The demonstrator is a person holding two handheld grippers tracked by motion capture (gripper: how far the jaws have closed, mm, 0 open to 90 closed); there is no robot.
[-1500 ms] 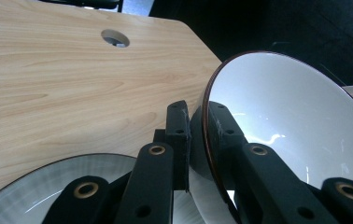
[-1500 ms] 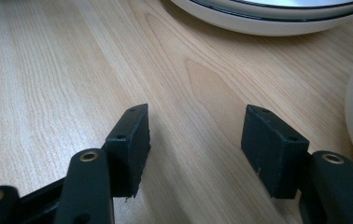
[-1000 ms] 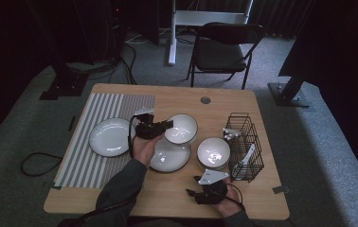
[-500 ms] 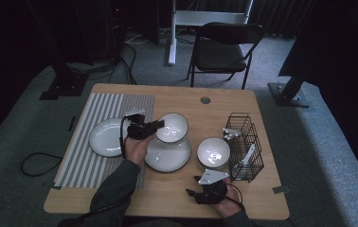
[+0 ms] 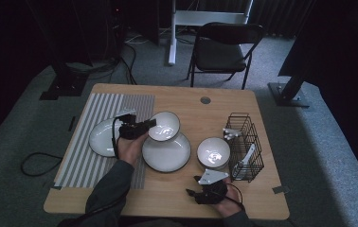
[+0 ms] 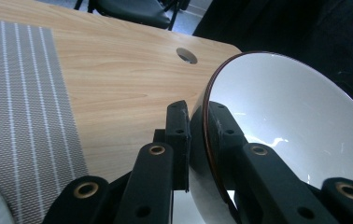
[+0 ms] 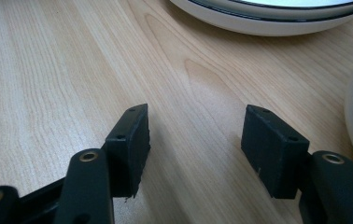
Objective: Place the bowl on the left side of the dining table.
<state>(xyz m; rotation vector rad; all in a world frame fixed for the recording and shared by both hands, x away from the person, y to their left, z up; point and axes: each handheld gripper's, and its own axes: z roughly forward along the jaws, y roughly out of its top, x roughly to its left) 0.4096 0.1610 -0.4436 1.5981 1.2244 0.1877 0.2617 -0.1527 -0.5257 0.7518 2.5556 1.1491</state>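
A white bowl with a dark rim (image 5: 164, 126) hangs tilted just above the far edge of a large white plate (image 5: 166, 152). My left gripper (image 5: 141, 126) is shut on the bowl's left rim. In the left gripper view the two jaws pinch that rim, one pad inside and one outside the bowl (image 6: 296, 126). My right gripper (image 5: 195, 193) rests low near the table's front edge, open, with bare wood between its fingers. In the right gripper view it (image 7: 195, 135) faces the large plate (image 7: 268, 18).
A second white plate (image 5: 100, 138) lies on the striped grey mat (image 5: 80, 161) at the left. Another bowl (image 5: 213, 152) sits beside a black wire basket (image 5: 244, 146) holding white utensils. A cable hole (image 5: 205, 100) marks the table's far side. A chair stands behind the table.
The left gripper has carried the bowl leftward, toward the mat. The right gripper has stayed where it was.
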